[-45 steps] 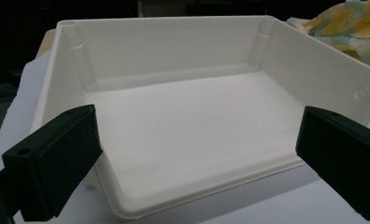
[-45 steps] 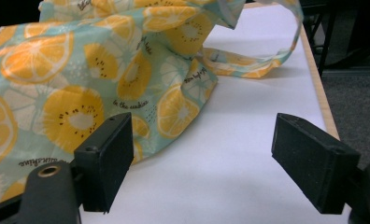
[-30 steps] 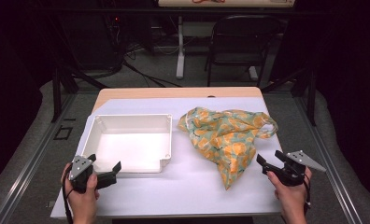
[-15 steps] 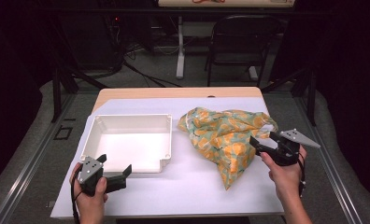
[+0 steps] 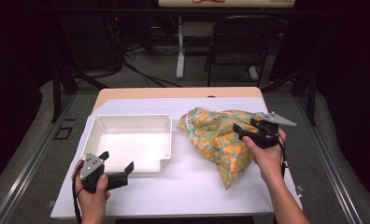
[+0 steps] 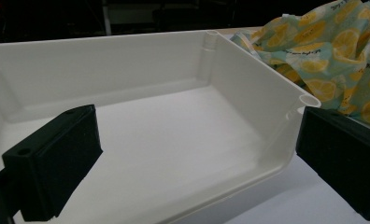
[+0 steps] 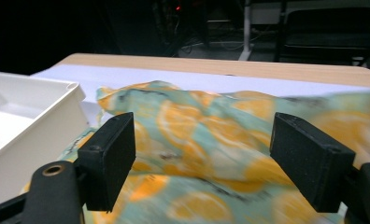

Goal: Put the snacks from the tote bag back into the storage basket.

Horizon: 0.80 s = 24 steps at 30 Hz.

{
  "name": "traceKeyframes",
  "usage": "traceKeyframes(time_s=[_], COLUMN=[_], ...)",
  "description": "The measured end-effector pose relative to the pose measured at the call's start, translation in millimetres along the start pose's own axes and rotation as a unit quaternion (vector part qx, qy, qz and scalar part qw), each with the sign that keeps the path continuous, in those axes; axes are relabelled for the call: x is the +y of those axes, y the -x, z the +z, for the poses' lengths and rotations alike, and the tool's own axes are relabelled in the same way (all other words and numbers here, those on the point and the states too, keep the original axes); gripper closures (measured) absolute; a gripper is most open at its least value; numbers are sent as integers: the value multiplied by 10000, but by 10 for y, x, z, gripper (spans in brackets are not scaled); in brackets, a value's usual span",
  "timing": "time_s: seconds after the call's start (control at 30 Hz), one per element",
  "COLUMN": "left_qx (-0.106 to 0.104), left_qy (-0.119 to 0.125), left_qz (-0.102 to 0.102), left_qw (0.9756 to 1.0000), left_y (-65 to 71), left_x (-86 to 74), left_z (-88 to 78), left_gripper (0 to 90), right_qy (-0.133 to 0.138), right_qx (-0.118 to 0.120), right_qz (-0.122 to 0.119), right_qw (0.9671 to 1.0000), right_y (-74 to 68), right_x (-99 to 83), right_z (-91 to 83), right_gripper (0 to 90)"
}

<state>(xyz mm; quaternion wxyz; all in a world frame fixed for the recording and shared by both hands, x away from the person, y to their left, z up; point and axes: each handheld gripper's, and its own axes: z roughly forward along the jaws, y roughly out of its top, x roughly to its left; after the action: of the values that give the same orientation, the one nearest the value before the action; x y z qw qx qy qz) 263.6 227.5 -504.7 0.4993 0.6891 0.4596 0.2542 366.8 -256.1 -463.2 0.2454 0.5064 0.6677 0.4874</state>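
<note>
A white rectangular plastic bin (image 5: 94, 135) sits on the left half of the table, with nothing inside it. To its right lies a crumpled cloth (image 5: 211, 137) printed with lemons on pale green. My left gripper (image 5: 117, 160) hovers open just in front of the bin's near right corner (image 6: 304, 100), its jaws wide to either side of it. My right gripper (image 5: 246, 126) hangs over the cloth's right part, open. Its jaws have just been closing slightly. The cloth (image 7: 202, 121) lies below and beyond them, not pressed by the pads.
A white sheet (image 5: 192, 191) covers most of the wooden table (image 5: 174, 92). A black folding chair (image 5: 244, 42) and a white stand with cables are on the floor behind the table. Bare sheet lies in front of the bin and the cloth.
My right gripper has risen from the table's front right edge and travelled forward and left to above the cloth. My left hand has shifted a little to the right.
</note>
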Motion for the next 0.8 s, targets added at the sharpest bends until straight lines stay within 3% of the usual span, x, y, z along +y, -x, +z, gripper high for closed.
traceKeyframes(time_s=[0.17, 0.37, 0.4, 0.47, 0.53, 0.57, 0.63, 0.8], left_qx=[-69, -190, -213, -254, -315, -355, -422, -556], left_qy=[-42, -145, -163, -178, -164, -164, -140, -68], left_qz=[101, 141, 152, 194, 181, 165, 168, 255], left_qw=[9999, 9996, 9995, 9993, 9992, 9991, 9989, 9981], left_y=[70, 138, 150, 165, 182, 193, 227, 350], left_x=[33, 36, 36, 41, 59, 73, 106, 188], left_z=[35, 93, 98, 110, 134, 149, 183, 259], left_gripper=[2, 2, 2, 2, 3, 3, 6, 6], right_qy=[-192, -486, -548, -642, -743, -738, -537, -101], right_qx=[20, -190, -234, -309, 17, 51, 71, 219], right_qz=[-142, -308, -338, -353, -288, -353, -380, -341], right_qw=[9997, 9982, 9977, 9968, 9968, 9966, 9978, 9991], right_y=[-162, -233, -236, -230, -206, -204, -216, -239], right_x=[33, 35, 22, 0, -17, -20, -17, 45], right_z=[231, 414, 439, 449, 436, 406, 339, 88], right_gripper=[176, 174, 249, 525, 738, 818, 900, 900])
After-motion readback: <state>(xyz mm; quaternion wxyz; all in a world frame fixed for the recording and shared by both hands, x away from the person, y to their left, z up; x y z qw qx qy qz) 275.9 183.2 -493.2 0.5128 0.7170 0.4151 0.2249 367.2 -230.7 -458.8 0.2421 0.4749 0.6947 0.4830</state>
